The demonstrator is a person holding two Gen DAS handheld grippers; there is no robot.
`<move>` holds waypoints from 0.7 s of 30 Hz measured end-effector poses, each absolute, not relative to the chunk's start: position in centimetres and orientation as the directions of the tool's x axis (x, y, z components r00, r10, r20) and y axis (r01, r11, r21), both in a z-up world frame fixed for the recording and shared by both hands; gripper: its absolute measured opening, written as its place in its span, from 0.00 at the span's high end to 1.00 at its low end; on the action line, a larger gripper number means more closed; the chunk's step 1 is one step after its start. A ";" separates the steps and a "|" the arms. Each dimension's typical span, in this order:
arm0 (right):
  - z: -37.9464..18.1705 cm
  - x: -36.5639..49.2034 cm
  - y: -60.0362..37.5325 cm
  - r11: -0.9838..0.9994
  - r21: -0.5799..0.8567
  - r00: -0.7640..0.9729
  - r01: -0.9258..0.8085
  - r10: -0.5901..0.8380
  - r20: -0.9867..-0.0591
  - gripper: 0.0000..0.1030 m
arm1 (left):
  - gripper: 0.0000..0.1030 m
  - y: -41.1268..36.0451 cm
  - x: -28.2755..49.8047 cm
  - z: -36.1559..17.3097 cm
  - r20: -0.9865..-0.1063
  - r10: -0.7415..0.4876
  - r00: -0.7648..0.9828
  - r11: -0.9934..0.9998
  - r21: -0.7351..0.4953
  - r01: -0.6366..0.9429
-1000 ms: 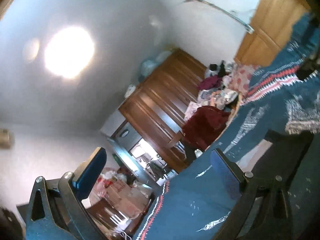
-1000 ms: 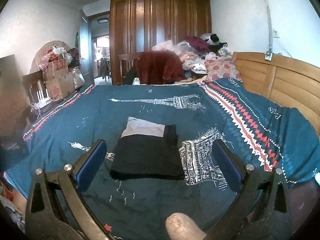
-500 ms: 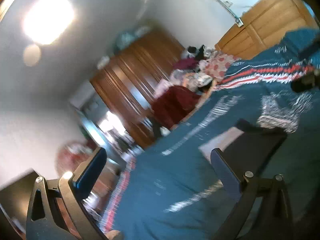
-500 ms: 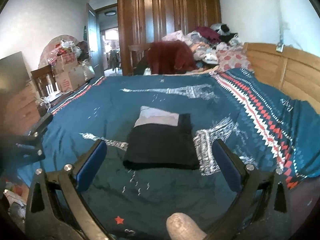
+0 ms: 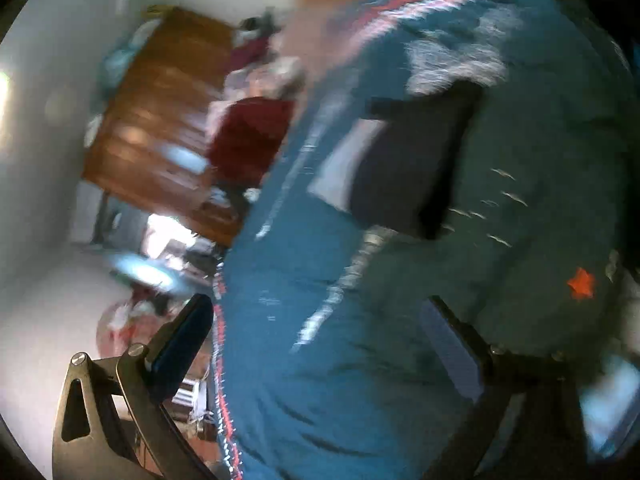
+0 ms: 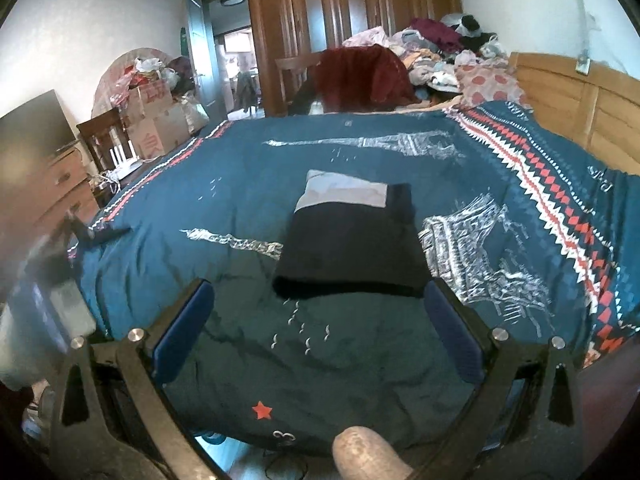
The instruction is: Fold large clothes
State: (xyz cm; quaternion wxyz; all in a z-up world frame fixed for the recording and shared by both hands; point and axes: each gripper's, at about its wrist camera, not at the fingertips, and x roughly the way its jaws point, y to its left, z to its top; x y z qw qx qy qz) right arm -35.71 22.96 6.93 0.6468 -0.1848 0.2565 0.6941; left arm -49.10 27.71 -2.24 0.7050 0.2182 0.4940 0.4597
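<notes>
Dark garment lies folded in a compact rectangle mid-bed on the blue duvet — looks done, though left view is blurred — both left claw and right claw wide, empty, clear of it.

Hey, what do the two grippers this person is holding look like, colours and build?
Both look alike. The right gripper has two flat blue-padded fingers on black angled struts with triangular cut-outs and round silver screw heads at the joints. The left gripper shows the same blue pads, black frame and silver screws, though its view is motion-blurred. No cables or markings are visible.
</notes>
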 end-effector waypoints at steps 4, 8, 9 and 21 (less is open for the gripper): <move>6.1 -36.3 23.9 -0.057 0.145 -0.135 -0.988 0.783 -0.608 0.00 | 0.00 28.0 -49.1 -1.3 -0.537 0.832 0.141 0.511 0.641 -0.573; 6.5 -36.9 23.7 -0.081 0.155 -0.159 -0.985 0.783 -0.601 0.00 | 0.00 29.6 -50.0 0.1 -0.621 0.757 0.202 0.573 0.483 -0.662; 6.7 -36.9 23.5 -0.083 0.149 -0.156 -0.985 0.787 -0.597 0.00 | 0.00 29.9 -50.6 0.9 -0.625 0.746 0.231 0.573 0.425 -0.701; 8.2 -35.7 23.1 -0.051 0.144 -0.124 -0.988 0.820 -0.559 0.00 | 0.00 31.0 -60.0 13.0 -0.251 0.674 0.695 0.661 -0.215 -0.719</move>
